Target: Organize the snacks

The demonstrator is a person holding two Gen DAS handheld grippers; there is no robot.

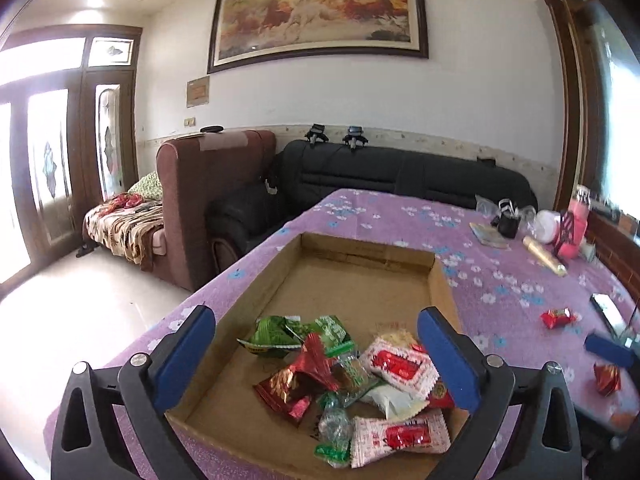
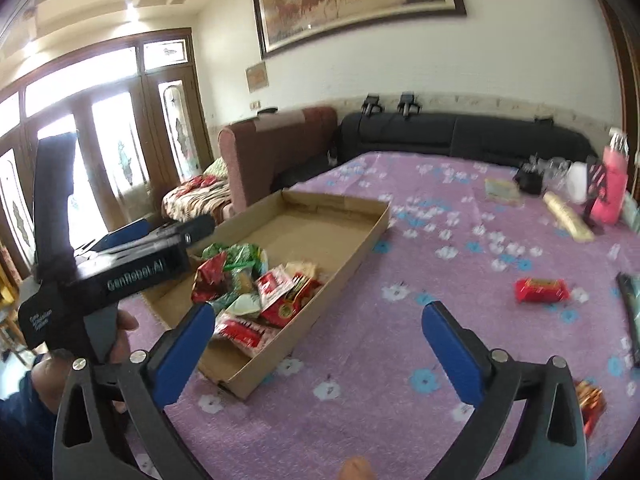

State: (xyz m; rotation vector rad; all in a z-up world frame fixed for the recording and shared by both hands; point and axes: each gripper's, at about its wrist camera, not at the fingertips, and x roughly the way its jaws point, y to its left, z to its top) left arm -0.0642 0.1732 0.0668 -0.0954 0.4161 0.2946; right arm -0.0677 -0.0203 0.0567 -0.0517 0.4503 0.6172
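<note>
Here, purple flowered table (image 2: 360, 360), left gripper (image 1: 316, 356) jaws spread, nothing held, cardboard tray (image 1: 442, 280) with snack packets (image 1: 396, 364) between them, right gripper (image 2: 318, 344) jaws spread over bare cloth, red packet (image 2: 542, 290) beyond right jaw, black sofa (image 1: 400, 172) and horse painting (image 1: 316, 12) behind

far tray (image 1: 362, 280) half bare; snack pile (image 1: 352, 372) fills near end.

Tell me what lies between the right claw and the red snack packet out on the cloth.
Only bare purple flowered cloth lies between the open right claw and the red snack packet, as the right wrist view shows.
</note>
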